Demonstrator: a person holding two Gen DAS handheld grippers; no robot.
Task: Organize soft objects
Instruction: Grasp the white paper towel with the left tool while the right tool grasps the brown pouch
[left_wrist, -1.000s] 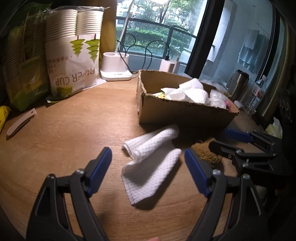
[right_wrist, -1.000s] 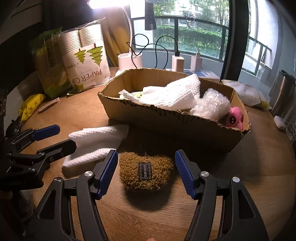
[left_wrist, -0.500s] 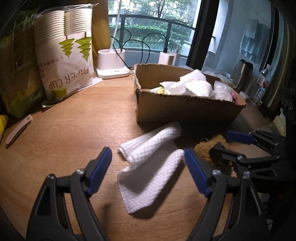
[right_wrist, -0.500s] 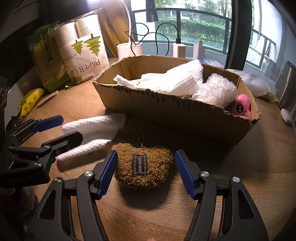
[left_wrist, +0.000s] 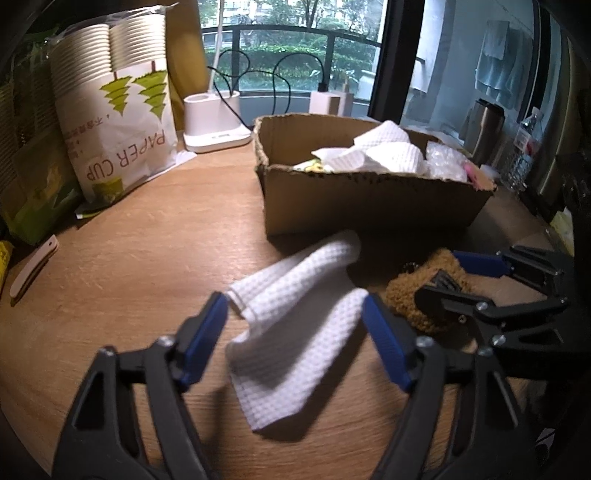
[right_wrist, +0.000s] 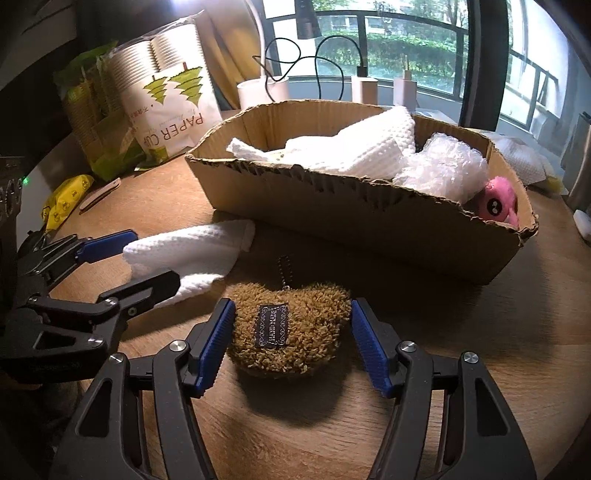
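Observation:
A white waffle cloth (left_wrist: 295, 328) lies folded on the wooden table in front of the cardboard box (left_wrist: 362, 203). My left gripper (left_wrist: 295, 332) is open with its jaws on either side of the cloth. A brown fuzzy pouch (right_wrist: 288, 328) with a dark label and a bead chain lies beside the cloth. My right gripper (right_wrist: 291, 339) is open with its jaws on either side of the pouch. The box (right_wrist: 332, 218) holds white cloths, bubble wrap (right_wrist: 443, 166) and a pink plush toy (right_wrist: 496, 199). The cloth (right_wrist: 192, 251) and pouch (left_wrist: 417, 295) each show in the other view.
A paper cup bag (left_wrist: 114, 122) and green packs stand at the back left. A white lamp base (left_wrist: 214, 125) with cables sits behind the box. A wooden stick (left_wrist: 33, 266) and yellow packet (right_wrist: 66, 199) lie at the left. A steel flask (left_wrist: 484, 129) stands at the right.
Both grippers have moved forward and down: the left now straddles the white cloth, the right straddles the brown pouch. Neither has closed.

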